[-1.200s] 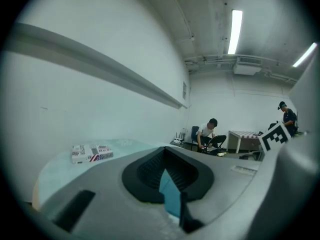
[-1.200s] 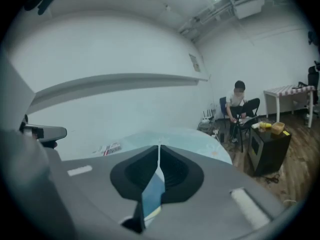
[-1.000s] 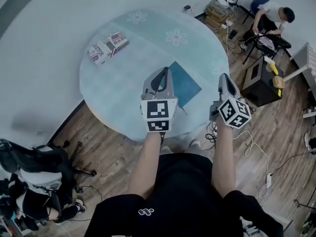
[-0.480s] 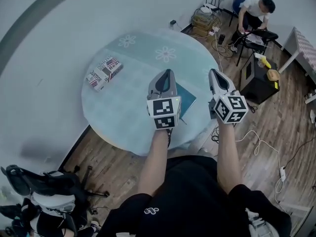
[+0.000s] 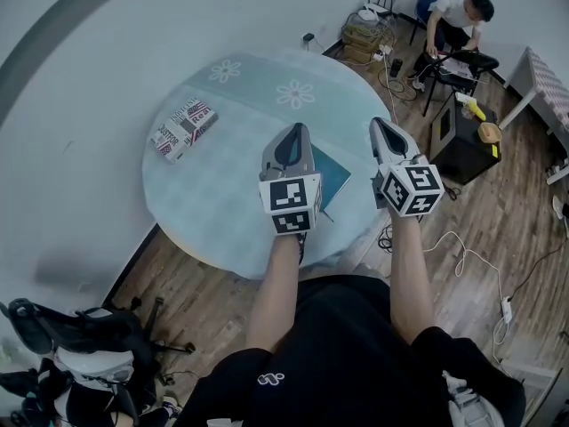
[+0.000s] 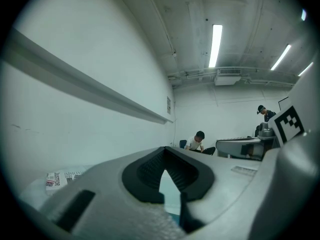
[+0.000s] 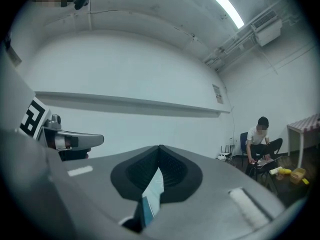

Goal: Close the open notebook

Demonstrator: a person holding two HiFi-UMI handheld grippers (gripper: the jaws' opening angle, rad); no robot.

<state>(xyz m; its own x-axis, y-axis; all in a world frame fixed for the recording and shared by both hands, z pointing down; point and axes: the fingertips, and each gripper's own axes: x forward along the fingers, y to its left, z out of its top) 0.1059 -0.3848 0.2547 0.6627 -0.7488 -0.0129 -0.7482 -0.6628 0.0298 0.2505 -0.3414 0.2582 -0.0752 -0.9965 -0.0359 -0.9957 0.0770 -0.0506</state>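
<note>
A dark teal notebook (image 5: 332, 178) lies flat on the round pale-green table (image 5: 222, 194) near its front right edge, showing its cover; my left gripper hides its left part. The left gripper (image 5: 300, 129) hovers above the table over the notebook, jaws shut with nothing between them (image 6: 165, 149). To its right my right gripper (image 5: 380, 123) is held over the table's right edge, also shut and empty (image 7: 160, 147). Both point level, well above the tabletop and clear of the notebook.
A box with flag print (image 5: 184, 128) sits at the table's left. A white wall curves behind the table. A person (image 5: 452, 18) sits at the back right near a black cabinet (image 5: 462, 140). Cables trail over the wooden floor (image 5: 462, 256). A chair with bags (image 5: 80, 345) stands lower left.
Both grippers have risen away from the tabletop, the right one rolling a little. The left gripper now covers more of the notebook. Jaws stayed shut.
</note>
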